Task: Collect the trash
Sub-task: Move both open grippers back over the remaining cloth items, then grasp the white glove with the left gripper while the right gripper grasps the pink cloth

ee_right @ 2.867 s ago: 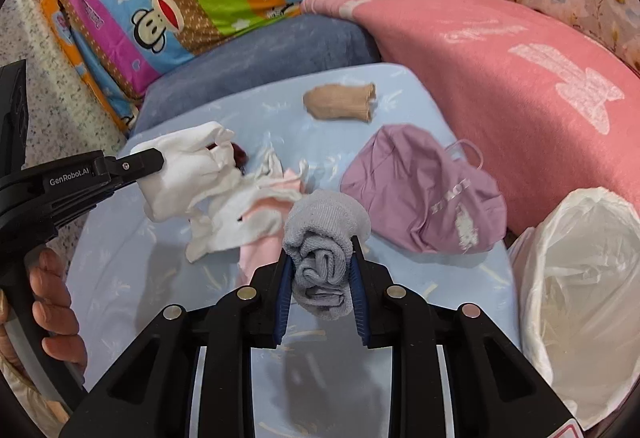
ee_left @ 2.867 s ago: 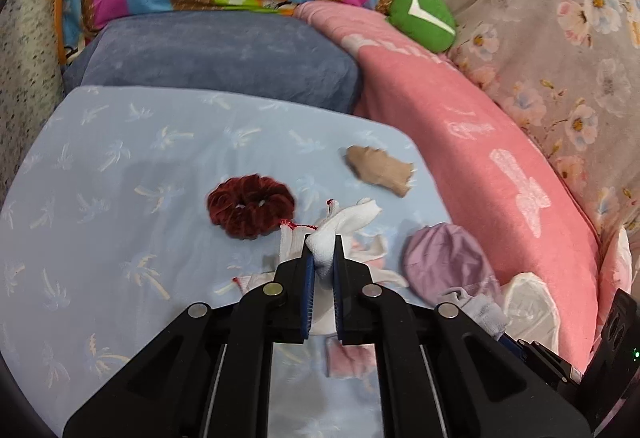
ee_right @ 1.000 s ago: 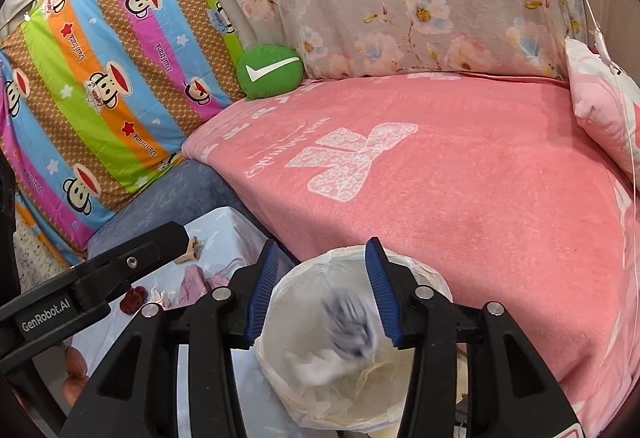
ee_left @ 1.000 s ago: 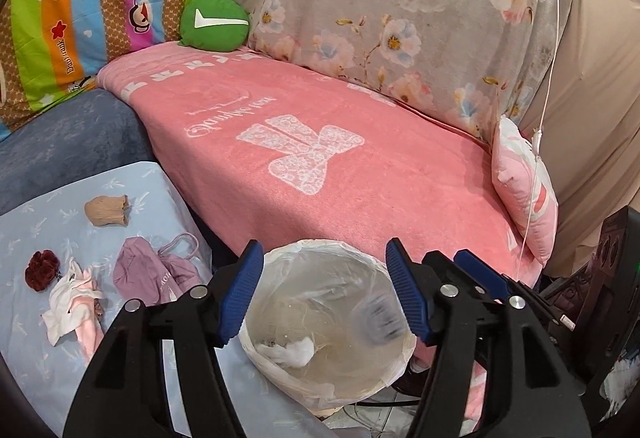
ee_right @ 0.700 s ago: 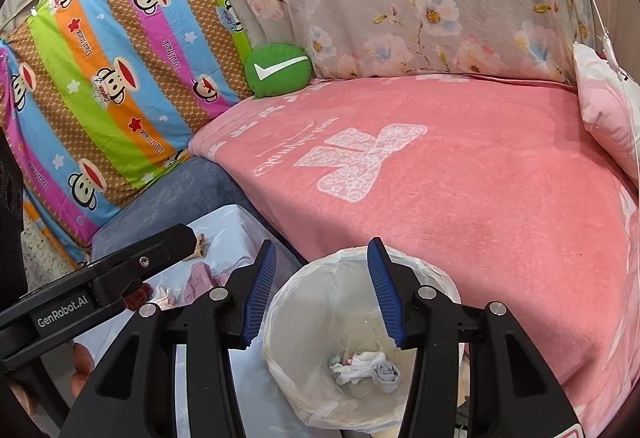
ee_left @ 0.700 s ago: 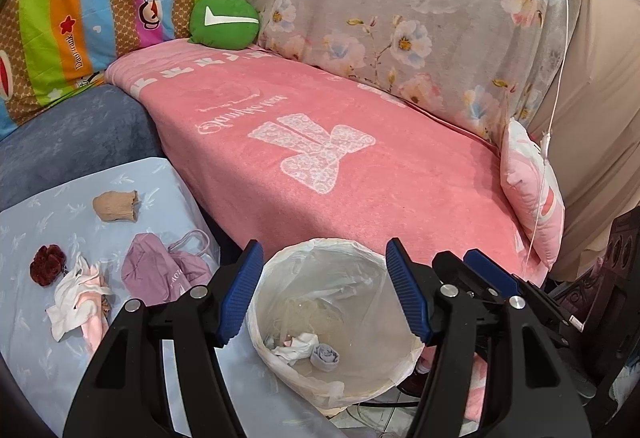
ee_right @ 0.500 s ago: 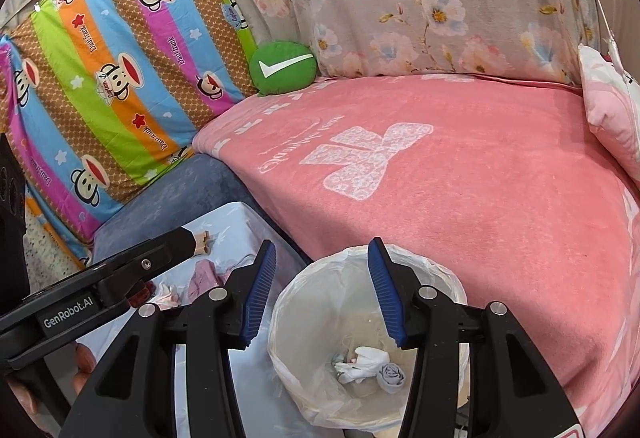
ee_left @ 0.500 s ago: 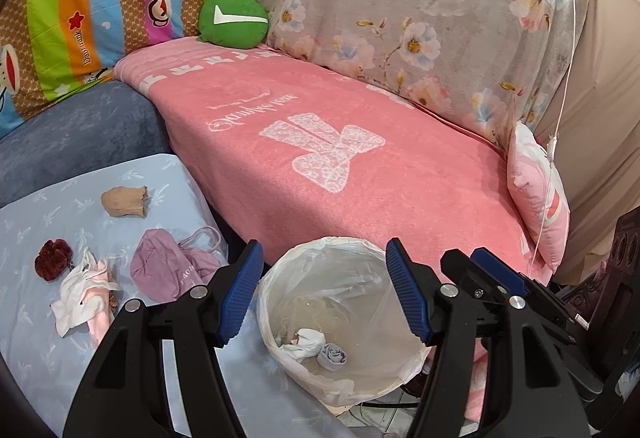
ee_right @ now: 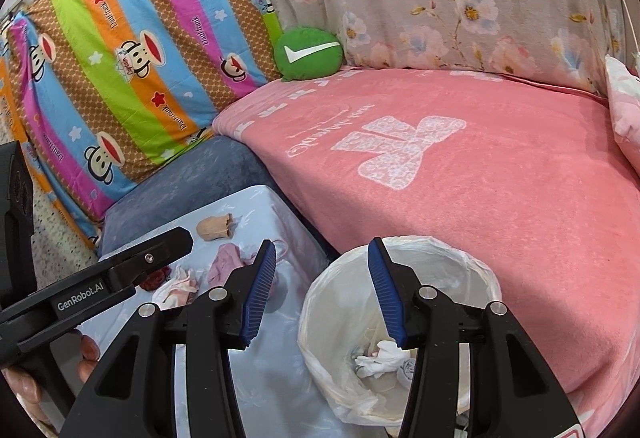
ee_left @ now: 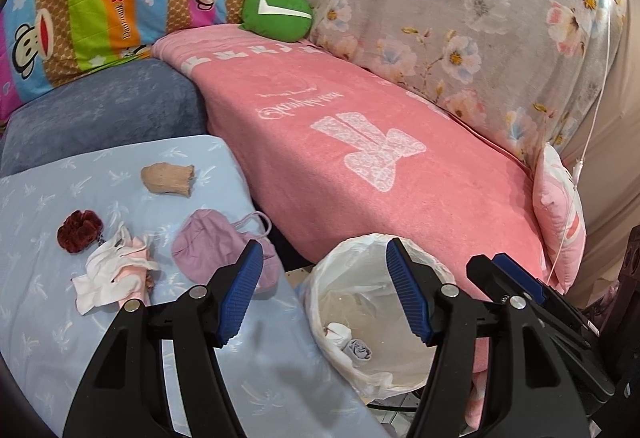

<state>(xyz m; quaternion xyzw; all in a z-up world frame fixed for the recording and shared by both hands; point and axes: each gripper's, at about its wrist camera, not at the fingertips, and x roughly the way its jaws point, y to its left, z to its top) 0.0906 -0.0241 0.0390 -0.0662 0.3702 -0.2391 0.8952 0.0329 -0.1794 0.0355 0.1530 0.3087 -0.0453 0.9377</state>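
Note:
A white-lined trash bin (ee_left: 352,258) stands between the blue table and the pink sofa; it also shows in the right wrist view (ee_right: 476,270). A white wad (ee_left: 337,332) and a grey sock (ee_left: 359,349) lie inside it. My left gripper (ee_left: 322,294) is open and empty above the bin's left rim. My right gripper (ee_right: 322,290) is open and empty above the bin too. On the table lie a purple mask (ee_left: 208,252), a white and pink cloth (ee_left: 112,274), a dark red scrunchie (ee_left: 79,230) and a tan sock (ee_left: 168,178).
The light blue table (ee_left: 48,338) fills the left foreground. A pink sofa cover (ee_left: 360,157) lies behind the bin, with a green cushion (ee_left: 278,11), a pink pillow (ee_left: 560,213) and a striped monkey cushion (ee_right: 132,57). A grey-blue seat (ee_left: 100,113) is behind the table.
Both grippers carried a white wad and a grey sock from the table to the bin and dropped them in. Both are open now and have shifted slightly back toward the table.

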